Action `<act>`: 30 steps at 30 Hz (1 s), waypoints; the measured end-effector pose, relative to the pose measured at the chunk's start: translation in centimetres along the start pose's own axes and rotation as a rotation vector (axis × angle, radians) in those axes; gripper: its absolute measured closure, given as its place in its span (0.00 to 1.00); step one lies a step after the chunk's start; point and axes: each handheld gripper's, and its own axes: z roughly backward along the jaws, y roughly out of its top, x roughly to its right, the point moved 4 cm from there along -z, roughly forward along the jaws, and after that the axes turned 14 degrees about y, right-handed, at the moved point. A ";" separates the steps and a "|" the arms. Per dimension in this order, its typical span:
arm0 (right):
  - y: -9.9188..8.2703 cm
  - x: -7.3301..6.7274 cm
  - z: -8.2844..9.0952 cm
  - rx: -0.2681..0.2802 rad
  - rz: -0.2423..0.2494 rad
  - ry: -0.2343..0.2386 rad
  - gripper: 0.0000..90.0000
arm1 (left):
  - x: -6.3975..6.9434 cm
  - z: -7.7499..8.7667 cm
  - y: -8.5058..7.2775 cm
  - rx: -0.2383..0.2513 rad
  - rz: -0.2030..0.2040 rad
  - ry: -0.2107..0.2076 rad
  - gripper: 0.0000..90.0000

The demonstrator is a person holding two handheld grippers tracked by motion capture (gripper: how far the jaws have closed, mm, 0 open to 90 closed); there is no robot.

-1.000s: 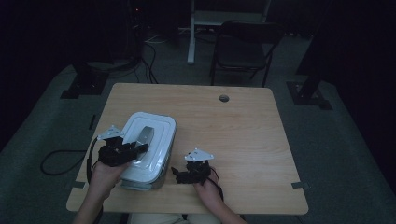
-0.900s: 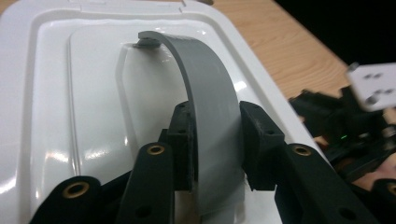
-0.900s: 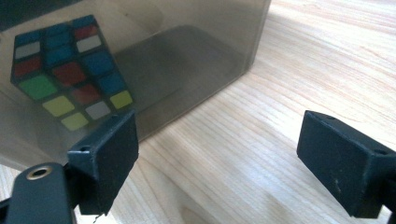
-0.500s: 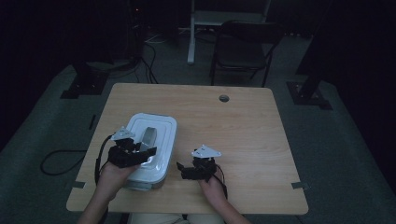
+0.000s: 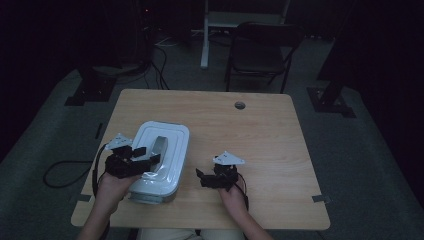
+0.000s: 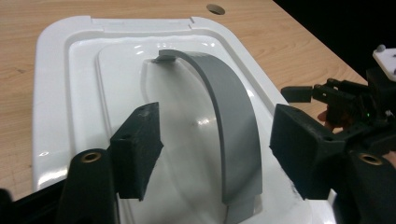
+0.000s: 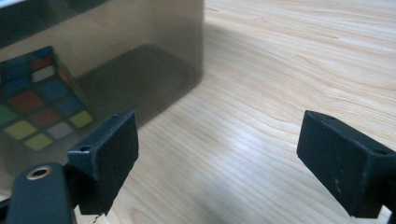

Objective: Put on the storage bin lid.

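Note:
A box with a white lid (image 5: 172, 135) stands at the table's front left. A grey arched handle (image 6: 229, 112) runs down the middle of the lid (image 6: 84, 70). My left gripper (image 5: 150, 156) hovers over the lid. Its jaws have just been opening and stand on either side of the handle, with the pads (image 6: 137, 149) clear of it. In the left gripper view the left gripper (image 6: 219, 151) straddles the handle. My right gripper (image 5: 200, 177) is open just above the table, right of the box, pointing at it. Through the box's tinted wall (image 7: 140, 56), beyond the open right gripper (image 7: 224, 158), a colour-tiled cube (image 7: 37, 98) shows inside.
The wooden table (image 5: 270, 135) has a round cable hole (image 5: 240, 105) near its far edge. A dark folding chair (image 5: 260, 55) stands beyond it, and cables lie on the floor at the left. The right gripper (image 6: 303, 93) also appears beside the lid.
The left gripper's jaws have parted around the handle while that hand stayed over the lid. The right gripper has drifted a little to the right, away from the box.

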 end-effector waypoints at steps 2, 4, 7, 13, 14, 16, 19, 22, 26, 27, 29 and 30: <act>0.1 0.3 0.1 0.003 -0.004 -0.004 0.14 | -0.2 0.0 -0.1 -0.003 -0.009 -0.003 0.34; 0.1 0.5 0.3 0.007 -0.007 -0.012 0.14 | -0.5 0.1 -0.3 0.001 -0.010 -0.020 0.30; 0.2 0.9 0.6 0.011 -0.012 -0.018 0.14 | -0.9 0.4 -0.4 0.012 -0.007 -0.024 0.28; 0.1 1.3 0.9 0.010 -0.021 -0.029 0.14 | -1.8 1.4 -0.2 0.053 -0.011 -0.021 0.20; 0.1 1.4 0.9 0.011 -0.021 -0.030 0.14 | -2.0 1.6 -0.2 0.059 -0.015 -0.022 0.17; 0.0 1.5 0.9 0.007 -0.022 -0.028 0.14 | -2.4 1.9 -0.2 0.068 -0.027 -0.031 0.17; 0.0 1.6 0.9 0.003 -0.027 -0.027 0.14 | -2.9 2.0 -0.3 0.069 -0.042 -0.022 0.06; -0.1 1.7 0.9 0.007 -0.026 -0.031 0.14 | -3.4 2.1 -0.4 0.082 -0.044 0.001 0.02; -0.2 1.9 1.0 0.004 -0.036 -0.035 0.14 | -4.9 2.1 -0.4 0.134 -0.041 0.059 0.02; -0.2 2.0 1.0 0.005 -0.037 -0.036 0.14 | -5.5 2.0 -0.4 0.148 -0.025 0.071 0.02; -0.4 2.0 1.0 0.003 -0.042 -0.037 0.14 | -6.3 1.8 -0.4 0.163 -0.012 0.097 0.02; -0.4 2.0 1.1 0.002 -0.043 -0.039 0.14 | -6.8 1.6 -0.5 0.168 -0.003 0.124 0.02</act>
